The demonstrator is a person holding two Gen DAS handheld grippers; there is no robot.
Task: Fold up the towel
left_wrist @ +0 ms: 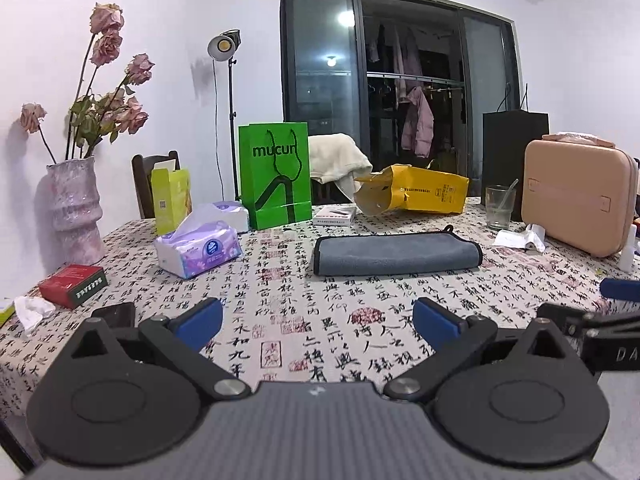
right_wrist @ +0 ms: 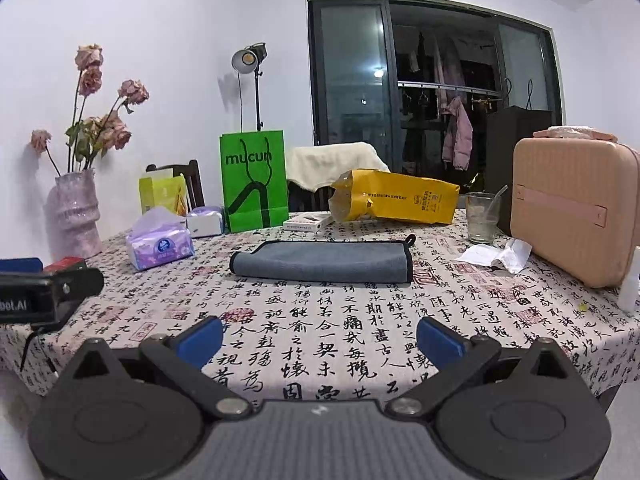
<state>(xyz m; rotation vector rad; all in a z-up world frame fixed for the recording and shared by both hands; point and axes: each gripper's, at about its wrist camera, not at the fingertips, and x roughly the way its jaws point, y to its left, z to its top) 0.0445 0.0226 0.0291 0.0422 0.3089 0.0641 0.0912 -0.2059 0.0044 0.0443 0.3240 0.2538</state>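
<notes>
A grey towel (left_wrist: 396, 255) with black edging lies folded into a long flat strip on the calligraphy-print tablecloth (left_wrist: 320, 320); it also shows in the right wrist view (right_wrist: 322, 261). My left gripper (left_wrist: 318, 324) is open and empty, held well short of the towel near the table's front. My right gripper (right_wrist: 320, 340) is open and empty too, also short of the towel. The right gripper's blue pad shows at the right edge of the left wrist view (left_wrist: 620, 289); the left gripper's body shows at the left edge of the right wrist view (right_wrist: 40, 294).
Behind the towel stand a green paper bag (left_wrist: 276, 174), a yellow bag (left_wrist: 416, 194) on its side, a glass (left_wrist: 499, 208) and a pink case (left_wrist: 580, 196). A tissue pack (left_wrist: 198, 252), a red box (left_wrist: 74, 285) and a vase (left_wrist: 74, 210) are at left. Crumpled tissue (left_wrist: 520, 236) lies right.
</notes>
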